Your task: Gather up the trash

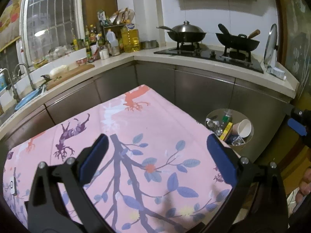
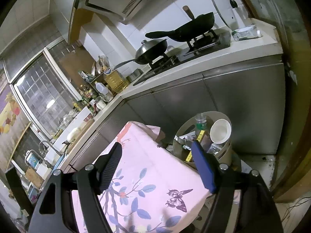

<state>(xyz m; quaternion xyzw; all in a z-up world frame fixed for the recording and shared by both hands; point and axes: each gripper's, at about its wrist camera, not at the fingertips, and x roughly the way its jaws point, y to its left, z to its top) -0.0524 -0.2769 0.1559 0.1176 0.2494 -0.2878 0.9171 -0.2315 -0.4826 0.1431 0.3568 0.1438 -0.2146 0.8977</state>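
The round trash bin [image 1: 247, 145] stands on the floor just beside the table's far right corner, holding a paper cup [image 1: 245, 128], a green-capped bottle [image 2: 200, 120] and wrappers. The table's pink floral cloth [image 1: 136, 136] lies bare. Both the left gripper [image 1: 157, 153] and right gripper [image 2: 158, 167] hover over it, jaws apart, holding nothing. Steel cabinets [image 1: 204, 93], woks [image 1: 186, 33] and a barred window [image 1: 50, 23] surround.

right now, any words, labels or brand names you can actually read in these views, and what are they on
None can be read.
Oil jug: blue label, blurred.
Green-labelled bottle in the bin: print too small.
Yellow box in the bin: text blurred.
Packet by the stove: print unreadable.
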